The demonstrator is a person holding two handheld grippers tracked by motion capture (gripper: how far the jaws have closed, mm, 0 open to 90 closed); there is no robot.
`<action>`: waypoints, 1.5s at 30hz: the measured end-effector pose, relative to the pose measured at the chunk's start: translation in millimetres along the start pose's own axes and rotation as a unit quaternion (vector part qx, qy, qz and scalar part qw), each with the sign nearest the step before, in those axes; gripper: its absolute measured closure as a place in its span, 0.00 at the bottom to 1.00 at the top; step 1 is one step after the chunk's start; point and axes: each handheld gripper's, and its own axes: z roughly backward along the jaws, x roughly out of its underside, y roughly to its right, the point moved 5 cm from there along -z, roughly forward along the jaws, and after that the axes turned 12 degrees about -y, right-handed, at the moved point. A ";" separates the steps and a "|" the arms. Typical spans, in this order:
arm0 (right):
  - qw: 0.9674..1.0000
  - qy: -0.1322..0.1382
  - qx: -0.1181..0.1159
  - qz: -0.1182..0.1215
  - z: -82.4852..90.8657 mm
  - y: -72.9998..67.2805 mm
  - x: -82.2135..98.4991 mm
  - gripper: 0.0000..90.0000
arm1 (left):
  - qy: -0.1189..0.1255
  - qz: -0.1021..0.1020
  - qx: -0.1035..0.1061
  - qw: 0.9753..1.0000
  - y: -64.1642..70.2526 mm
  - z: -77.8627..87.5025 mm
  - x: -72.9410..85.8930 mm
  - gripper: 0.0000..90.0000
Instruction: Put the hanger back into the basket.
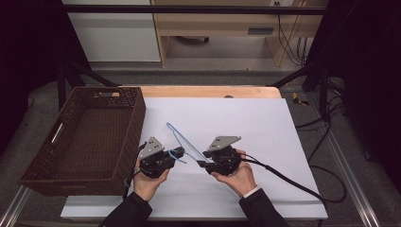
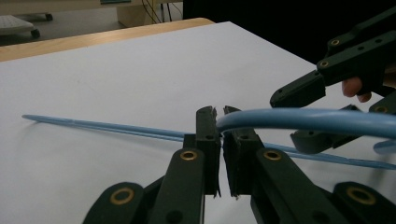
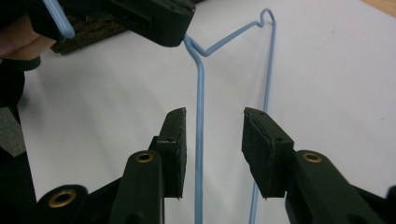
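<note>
A blue wire hanger (image 1: 182, 137) lies on the white sheet (image 1: 246, 123) between my two grippers. In the left gripper view, my left gripper (image 2: 219, 114) is shut on the curved hook (image 2: 303, 119) of the hanger, which bends off to the right; the hanger's long wire (image 2: 102, 126) runs across the sheet behind. My right gripper (image 3: 212, 116) stands open, with one straight wire of the hanger (image 3: 201, 93) running up between its pads, closer to the left pad (image 3: 173, 140) and not pressed by either. A second wire (image 3: 267, 79) passes behind the right pad. From above, both grippers (image 1: 176, 153) (image 1: 202, 160) point at each other near the table's front.
A brown wicker basket (image 1: 137, 127) stands empty at the left edge of the table. The wooden table edge (image 1: 208, 91) shows beyond the sheet. A black cable (image 1: 293, 182) trails from my right gripper across the sheet's right front. White sheet extends to the right and far side.
</note>
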 end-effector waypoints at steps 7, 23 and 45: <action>0.999 -0.031 0.019 0.013 -13.4 -4.9 1.2 0.82 | 0.001 -0.005 0.001 1.000 3.8 -1.4 -3.2 0.94; 0.999 -0.041 0.030 0.013 -13.8 -4.5 2.7 0.98 | 0.014 -0.011 0.007 1.000 7.0 -2.8 -8.9 0.93; 0.999 0.017 -0.034 0.034 53.1 2.7 -0.6 0.98 | -0.020 -0.144 0.005 0.989 -1.1 54.9 -22.1 0.32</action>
